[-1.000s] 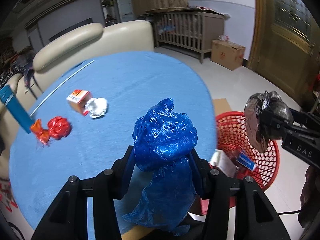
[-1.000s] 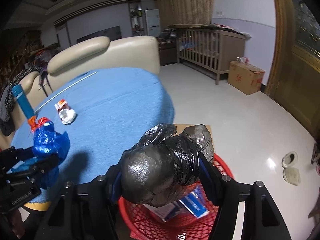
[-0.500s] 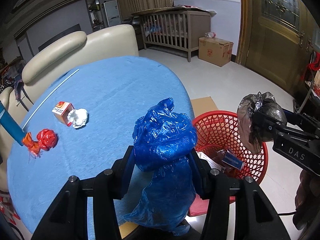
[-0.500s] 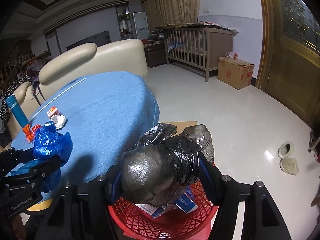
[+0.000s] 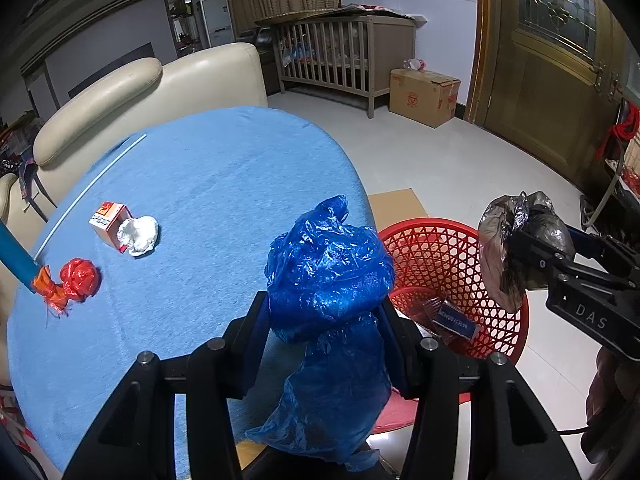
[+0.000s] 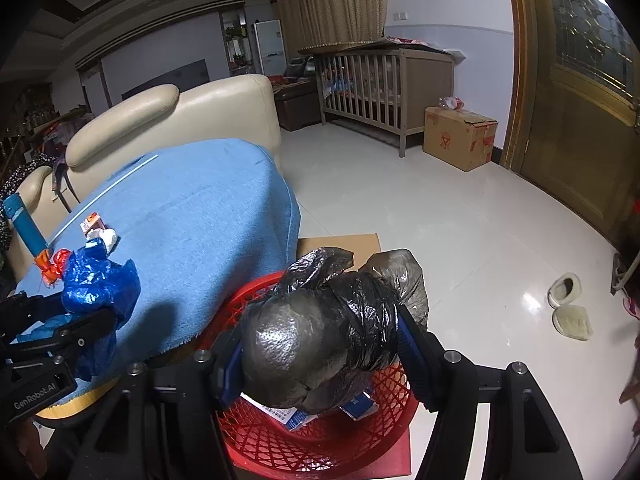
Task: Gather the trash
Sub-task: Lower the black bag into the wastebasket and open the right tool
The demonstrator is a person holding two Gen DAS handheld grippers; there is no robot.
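Left gripper [image 5: 324,316] fingers part-closed, clamped on one crumpled blue plastic bag [image 5: 328,280] held over the near edge of the blue-covered surface [image 5: 224,184], just beside the red mesh basket [image 5: 448,248]. Right gripper [image 6: 320,344] fingers part-closed on one wadded black plastic bag [image 6: 316,340], held above that basket, which stands on the floor on flat cardboard [image 6: 340,242] with a few cartons inside. On the surface: one red bag wad [image 5: 80,278], one white paper wad [image 5: 138,235], one small orange-white carton [image 5: 108,220], one blue tube [image 5: 16,258], one thin white rod [image 5: 88,188].
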